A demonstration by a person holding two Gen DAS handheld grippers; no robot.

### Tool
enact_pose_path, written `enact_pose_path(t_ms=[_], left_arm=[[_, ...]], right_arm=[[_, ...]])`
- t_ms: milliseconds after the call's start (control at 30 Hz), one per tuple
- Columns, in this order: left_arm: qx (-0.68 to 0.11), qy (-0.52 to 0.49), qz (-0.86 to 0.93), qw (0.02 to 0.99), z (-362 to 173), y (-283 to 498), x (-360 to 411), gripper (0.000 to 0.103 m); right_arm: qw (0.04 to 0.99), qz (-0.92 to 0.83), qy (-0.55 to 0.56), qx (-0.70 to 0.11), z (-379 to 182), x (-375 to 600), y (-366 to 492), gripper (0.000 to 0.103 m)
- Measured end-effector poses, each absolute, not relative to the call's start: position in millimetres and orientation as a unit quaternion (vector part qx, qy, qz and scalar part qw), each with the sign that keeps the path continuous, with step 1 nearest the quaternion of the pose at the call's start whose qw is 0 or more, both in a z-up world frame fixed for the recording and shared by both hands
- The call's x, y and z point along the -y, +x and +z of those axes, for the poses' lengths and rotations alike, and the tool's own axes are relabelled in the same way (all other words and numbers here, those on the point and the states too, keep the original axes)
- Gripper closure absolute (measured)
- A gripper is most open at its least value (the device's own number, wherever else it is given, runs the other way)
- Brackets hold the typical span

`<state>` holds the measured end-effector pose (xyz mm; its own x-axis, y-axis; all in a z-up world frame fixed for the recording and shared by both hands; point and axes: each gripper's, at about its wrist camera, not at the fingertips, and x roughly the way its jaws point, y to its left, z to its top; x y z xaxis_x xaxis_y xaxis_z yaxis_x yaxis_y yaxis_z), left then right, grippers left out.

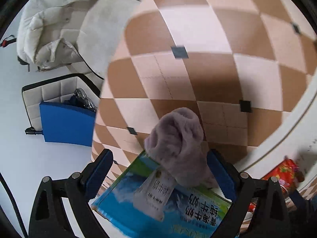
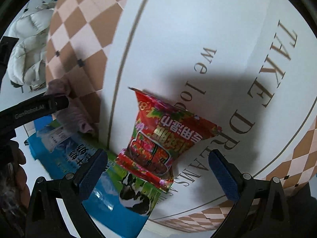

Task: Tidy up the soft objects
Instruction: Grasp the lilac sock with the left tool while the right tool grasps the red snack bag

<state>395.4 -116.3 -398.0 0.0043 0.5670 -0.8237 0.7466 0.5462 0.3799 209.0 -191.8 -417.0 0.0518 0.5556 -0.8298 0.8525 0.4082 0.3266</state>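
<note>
A fuzzy mauve sock (image 1: 176,140) with a white paper tag (image 1: 152,194) lies on a blue-green milk carton box (image 1: 174,208). My left gripper (image 1: 161,168) is open, its jaws wide on either side of the sock. The sock also shows in the right wrist view (image 2: 69,109), beside the left gripper's arm (image 2: 35,109). A red printed soft pack (image 2: 160,138) lies partly on the box (image 2: 111,188) and partly on the white round rug (image 2: 198,39). My right gripper (image 2: 158,168) is open, its jaws astride the pack's near end.
The floor is a brown and cream checked foam mat (image 1: 198,59). A white padded jacket (image 1: 55,25) lies on a pale chair. A blue folder (image 1: 65,123) leans on a white quilted stool (image 1: 53,89). The red pack shows at the left wrist view's right edge (image 1: 281,172).
</note>
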Motion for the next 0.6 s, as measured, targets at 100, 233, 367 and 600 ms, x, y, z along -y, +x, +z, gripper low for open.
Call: enact_pose_path(t_ms=[100,233,367,600], left_arm=[[-0.714,0.464,-0.085,0.517,-412,395,112,0.007],[-0.737,0.431,-0.095,0.512,-413,390,107,0.051],[-0.734,0.426,-0.093,0.521,-407,378,108,0.063],[-0.726,0.345,-0.107,0.585,-363,361,100,0.064]], right_arm=[[0.484,-0.157,0.534,-0.675,-427,186,208,0.000],[0.476,-0.170,0.528,-0.682,-435,180,212,0.013],[0.485,-0.190,0.504,-0.689,-431,170,217,0.025],[0.529,-0.167,0.439,-0.706,-415,154,230,0.052]])
